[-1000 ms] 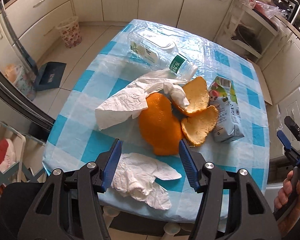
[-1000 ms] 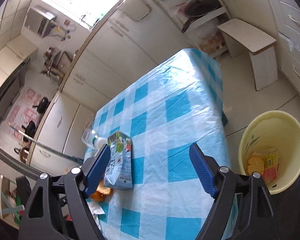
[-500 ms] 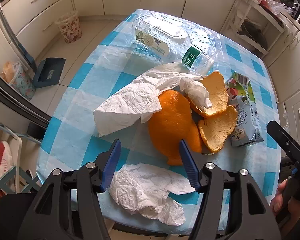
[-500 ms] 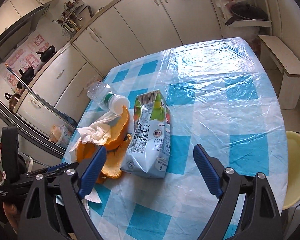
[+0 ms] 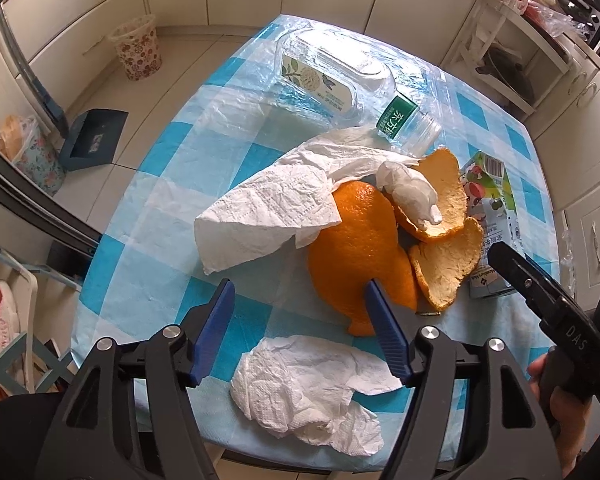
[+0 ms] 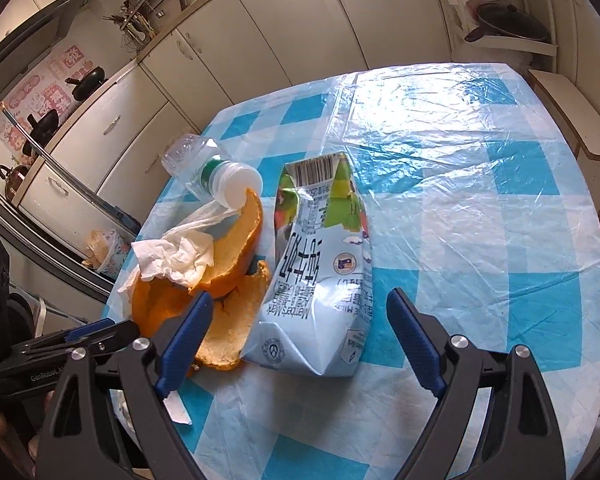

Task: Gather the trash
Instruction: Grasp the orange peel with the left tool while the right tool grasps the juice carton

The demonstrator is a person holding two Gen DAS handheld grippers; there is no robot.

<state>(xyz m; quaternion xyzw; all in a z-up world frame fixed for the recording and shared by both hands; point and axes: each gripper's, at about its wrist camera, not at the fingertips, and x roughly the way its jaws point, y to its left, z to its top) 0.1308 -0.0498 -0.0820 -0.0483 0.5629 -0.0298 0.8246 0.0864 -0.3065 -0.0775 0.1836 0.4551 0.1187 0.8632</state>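
Since the earlier frames both grippers have come closer to the trash pile, the right one swinging in from the table's far side until the milk carton fills its view. Its jaws stand wide with nothing pressed between them, the carton's base lying just ahead of the right gripper.

The left gripper has just been opening its jaws; they hang moderately wide above a crumpled white tissue, which lies at the near table edge, not touching the pads.

Taking the big orange peel as the landmark: the crumpled tissue lies just nearer than it, a larger flat tissue drapes over its left and far side, and two curled peel pieces touch its right side. The carton lies flat just right of those pieces. Beyond the peel a clear plastic bottle with a green label lies on its side, and farther still a clear plastic box. Everything rests on the blue-checked tablecloth. Far left of the peel, on the floor, stands a patterned bin.
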